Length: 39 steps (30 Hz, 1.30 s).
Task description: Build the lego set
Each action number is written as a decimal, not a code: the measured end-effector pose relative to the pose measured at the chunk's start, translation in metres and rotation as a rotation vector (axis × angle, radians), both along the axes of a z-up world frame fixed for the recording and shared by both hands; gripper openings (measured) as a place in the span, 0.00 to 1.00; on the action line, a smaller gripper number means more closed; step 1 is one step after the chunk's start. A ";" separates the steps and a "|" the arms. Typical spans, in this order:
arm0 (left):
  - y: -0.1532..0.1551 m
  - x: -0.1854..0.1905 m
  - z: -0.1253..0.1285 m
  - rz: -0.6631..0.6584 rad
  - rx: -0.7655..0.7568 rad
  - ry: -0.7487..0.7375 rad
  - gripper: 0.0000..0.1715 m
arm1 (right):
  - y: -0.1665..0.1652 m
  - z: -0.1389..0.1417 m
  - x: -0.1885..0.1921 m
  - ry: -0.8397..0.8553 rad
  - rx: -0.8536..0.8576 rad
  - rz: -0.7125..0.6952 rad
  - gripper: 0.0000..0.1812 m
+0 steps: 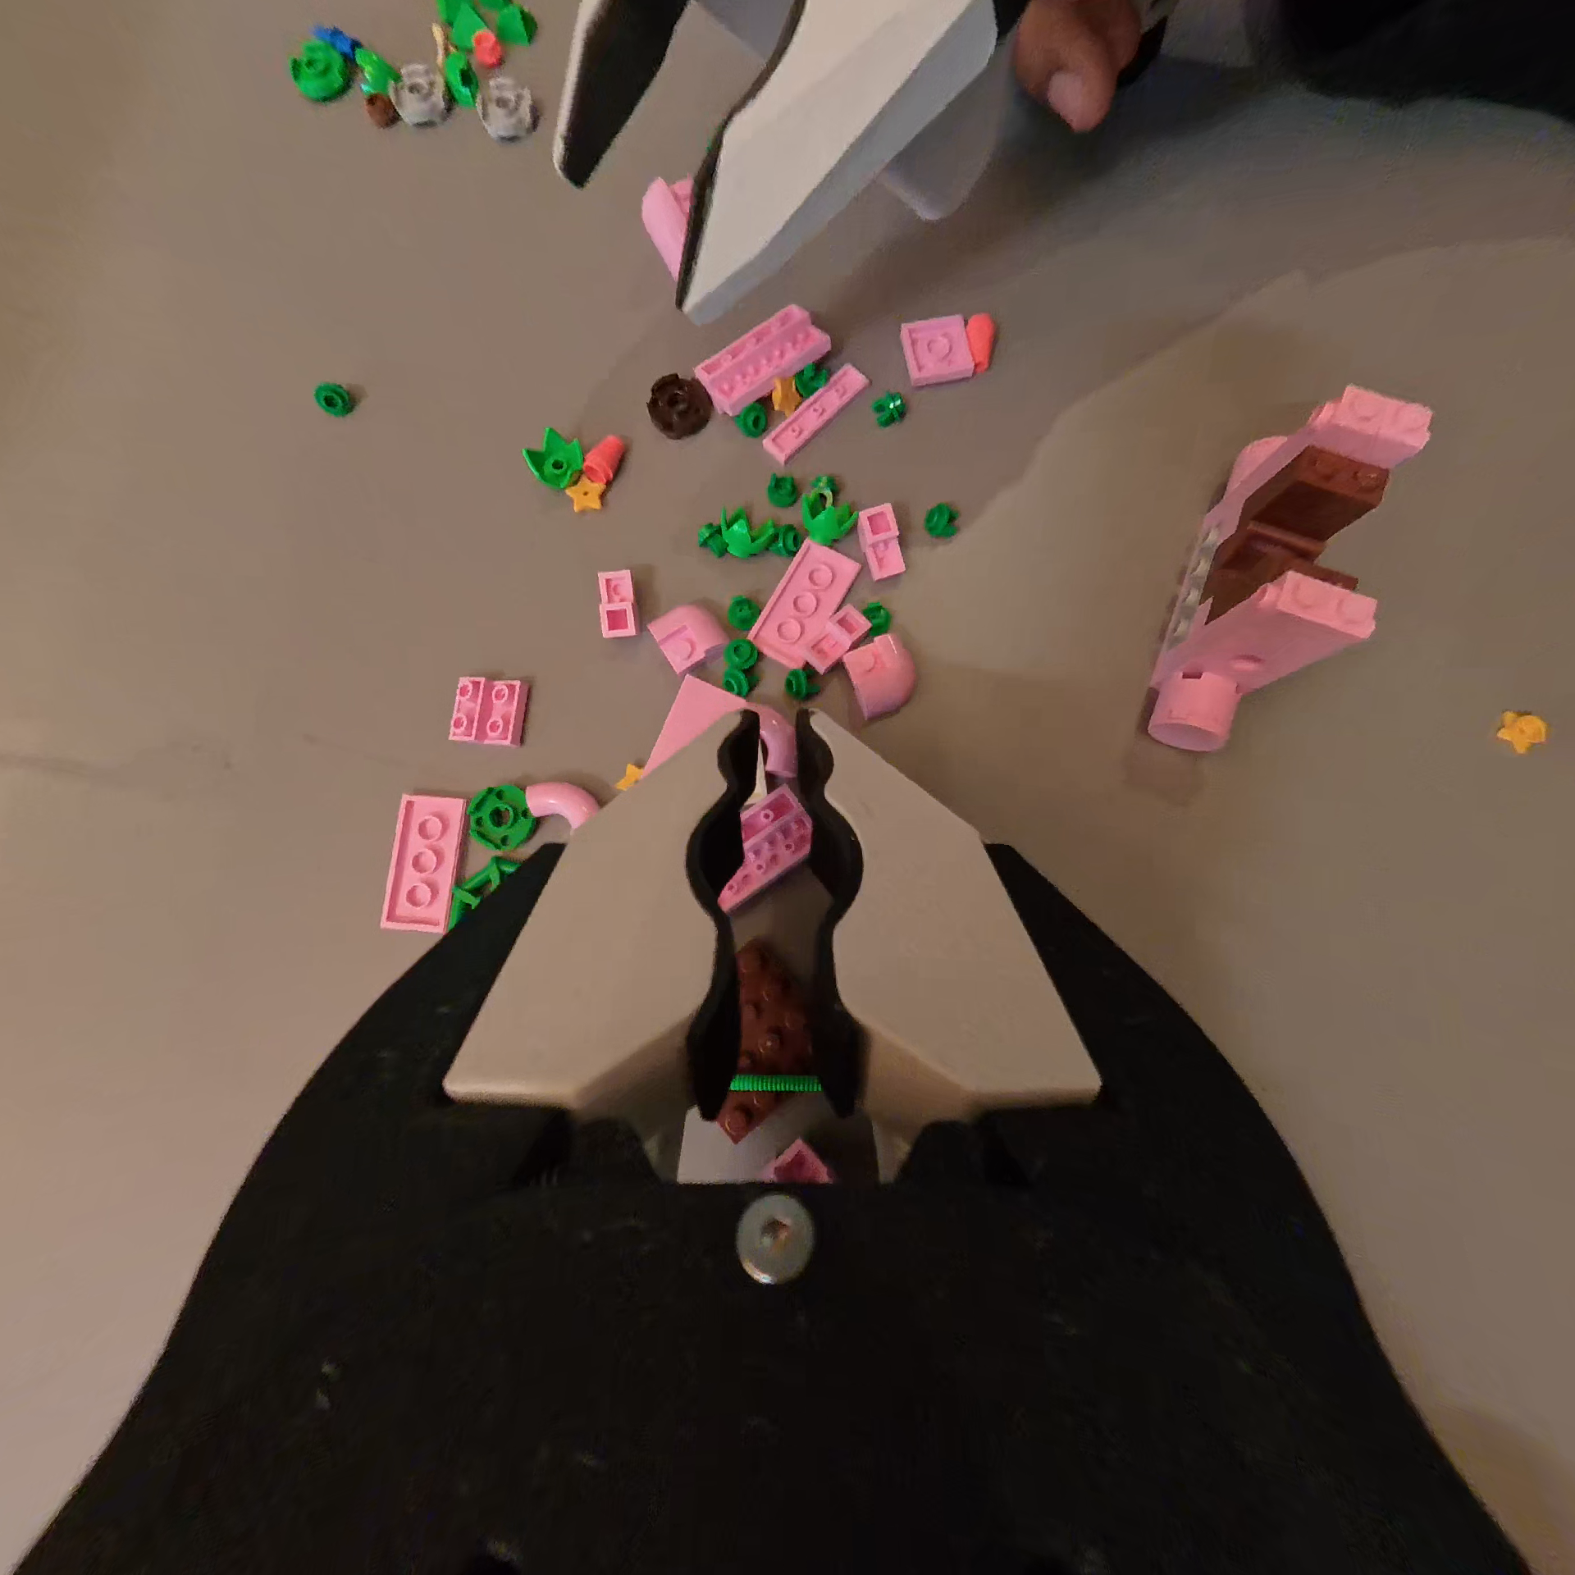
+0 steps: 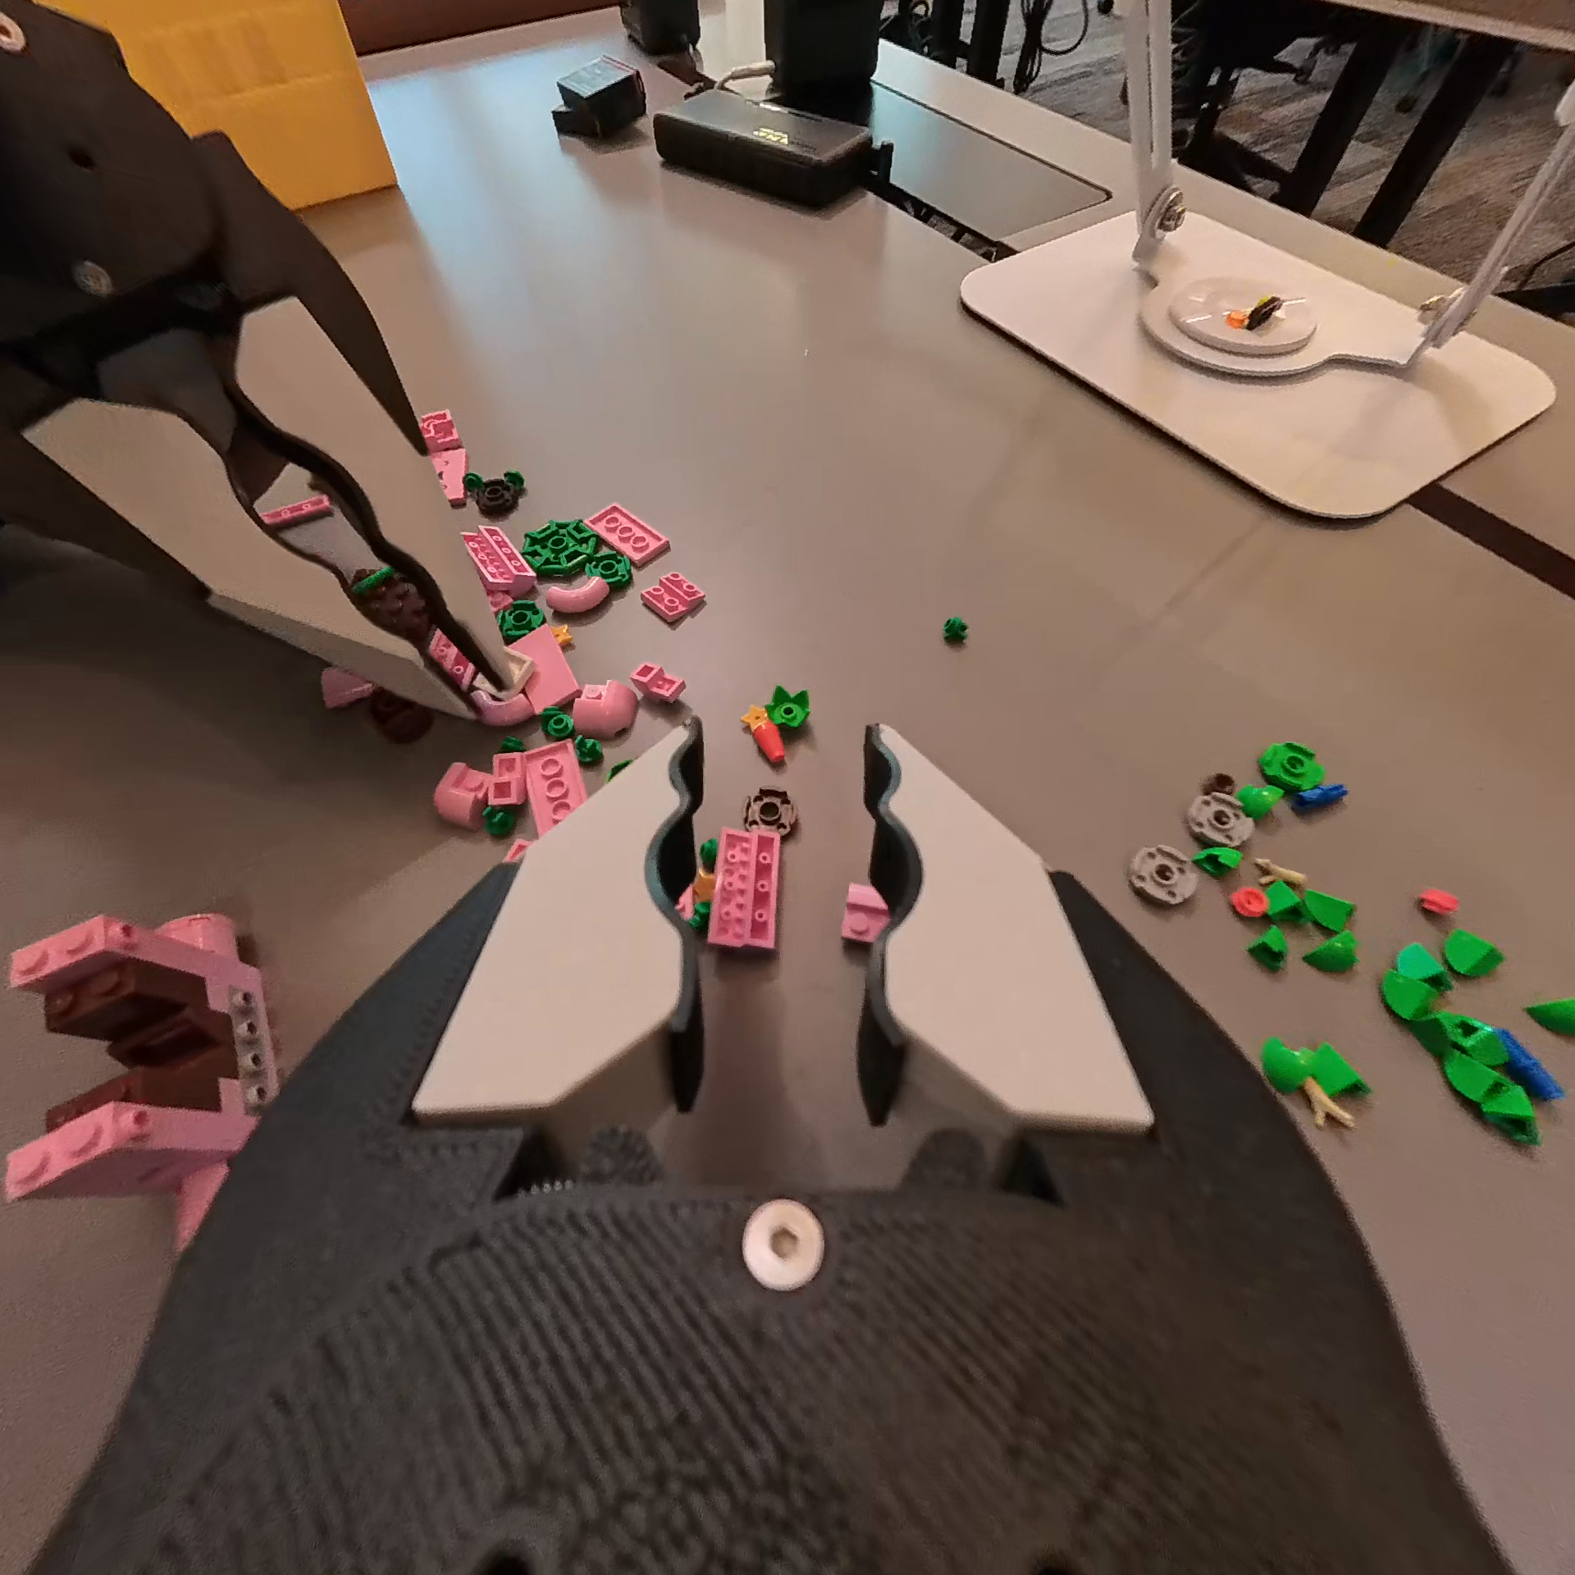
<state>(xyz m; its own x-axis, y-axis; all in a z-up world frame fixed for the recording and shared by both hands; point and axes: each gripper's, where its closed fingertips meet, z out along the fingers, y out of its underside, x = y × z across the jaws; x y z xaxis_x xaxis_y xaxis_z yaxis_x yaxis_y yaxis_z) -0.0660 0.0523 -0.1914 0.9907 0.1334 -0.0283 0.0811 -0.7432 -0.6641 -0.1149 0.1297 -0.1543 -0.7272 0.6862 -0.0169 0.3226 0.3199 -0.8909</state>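
A half-built pink and brown lego assembly lies on its side on the grey table; it also shows in the right wrist view. My left gripper is down at the table in a pile of loose pink bricks, nearly closed on a small pink curved piece, which also shows in the right wrist view. My right gripper is open and empty, hovering over a pink studded plate and a dark round piece. It appears at the top of the left wrist view.
Loose pink plates, green leaf pieces, grey round pieces and small orange carrots are scattered over the table. A white stand base, a black box and a yellow box stand farther back. My right fingertips sit around 10 cm from my left ones. From my right tips it is roughly 5 cm to the pink studded plate; from my left, 10 cm. It is also in sight in the left wrist view.
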 end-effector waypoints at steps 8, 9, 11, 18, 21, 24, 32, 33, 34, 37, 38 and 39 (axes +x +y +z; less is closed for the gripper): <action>-0.002 0.000 -0.010 -0.002 -0.050 0.010 0.05 | 0.003 0.003 -0.002 0.003 -0.019 -0.013 0.20; -0.002 0.000 -0.010 0.000 -0.050 0.009 0.05 | 0.003 0.003 -0.002 0.004 -0.018 -0.013 0.20; -0.002 -0.001 -0.009 0.004 -0.044 0.003 0.05 | 0.003 0.003 -0.002 0.005 -0.015 -0.013 0.20; 0.005 -0.010 0.025 0.074 0.198 -0.095 0.05 | 0.002 0.006 -0.001 0.021 -0.016 -0.009 0.20; 0.005 -0.018 0.048 0.122 0.368 -0.188 0.05 | -0.003 0.013 0.003 0.055 -0.026 0.016 0.20; 0.005 -0.020 0.065 0.146 0.520 -0.334 0.05 | -0.017 0.029 0.014 0.112 -0.090 0.093 0.20; 0.011 -0.004 0.096 0.061 0.794 -0.753 0.04 | -0.048 0.047 0.043 0.387 0.074 0.217 0.20; 0.012 -0.003 0.097 0.054 0.800 -0.768 0.04 | -0.052 0.049 0.047 0.398 0.068 0.235 0.20; 0.012 -0.002 0.097 0.050 0.798 -0.773 0.04 | -0.055 0.052 0.051 0.412 0.063 0.244 0.20; 0.015 0.002 0.095 0.039 0.782 -0.776 0.04 | -0.058 0.058 0.055 0.485 0.107 0.242 0.20; 0.016 0.003 0.095 0.035 0.775 -0.783 0.04 | -0.058 0.058 0.055 0.509 0.134 0.237 0.20; 0.017 0.005 0.093 0.028 0.764 -0.793 0.04 | -0.058 0.057 0.054 0.525 0.159 0.236 0.20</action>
